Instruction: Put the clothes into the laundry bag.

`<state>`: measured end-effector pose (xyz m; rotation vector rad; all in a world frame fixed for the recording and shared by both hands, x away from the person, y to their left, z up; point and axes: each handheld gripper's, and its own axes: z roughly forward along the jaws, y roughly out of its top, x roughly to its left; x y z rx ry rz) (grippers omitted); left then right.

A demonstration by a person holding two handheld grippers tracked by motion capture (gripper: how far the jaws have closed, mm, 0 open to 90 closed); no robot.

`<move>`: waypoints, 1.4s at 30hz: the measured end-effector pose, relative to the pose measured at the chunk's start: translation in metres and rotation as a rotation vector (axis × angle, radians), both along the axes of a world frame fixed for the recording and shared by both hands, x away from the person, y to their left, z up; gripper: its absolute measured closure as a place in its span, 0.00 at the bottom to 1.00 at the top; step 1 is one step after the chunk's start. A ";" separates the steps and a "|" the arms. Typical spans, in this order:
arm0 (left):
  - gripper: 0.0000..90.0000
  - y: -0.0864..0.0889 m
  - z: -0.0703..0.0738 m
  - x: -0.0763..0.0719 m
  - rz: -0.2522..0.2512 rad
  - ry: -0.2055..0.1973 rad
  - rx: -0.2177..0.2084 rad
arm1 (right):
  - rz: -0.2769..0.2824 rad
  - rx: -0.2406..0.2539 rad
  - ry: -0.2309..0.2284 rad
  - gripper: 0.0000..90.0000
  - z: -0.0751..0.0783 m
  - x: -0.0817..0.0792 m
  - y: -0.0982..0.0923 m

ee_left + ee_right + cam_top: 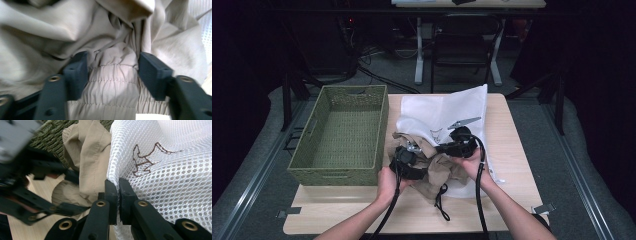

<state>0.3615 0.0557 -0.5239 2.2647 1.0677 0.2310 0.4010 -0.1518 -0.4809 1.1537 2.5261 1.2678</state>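
Right claw: jaws pinched tight on the white mesh bag's edge, at 3 o'clock of my other claw.
Left claw: jaws wide, straddling the gathered band of the tan garment.
Garment: bunched at table centre, partly on the bag.
Basket: green, at 9 o'clock of the garment.

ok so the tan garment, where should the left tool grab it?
On the gathered elastic band of the tan garment, coming from the person's side of the table. The left tool already straddles that band with jaws open; the ruched strip is thicker than the loose folds, so it should slip less.
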 end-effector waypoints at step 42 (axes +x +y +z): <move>0.33 0.006 0.052 0.000 -0.039 -0.081 -0.018 | -0.014 -0.008 -0.011 0.96 0.004 -0.001 -0.006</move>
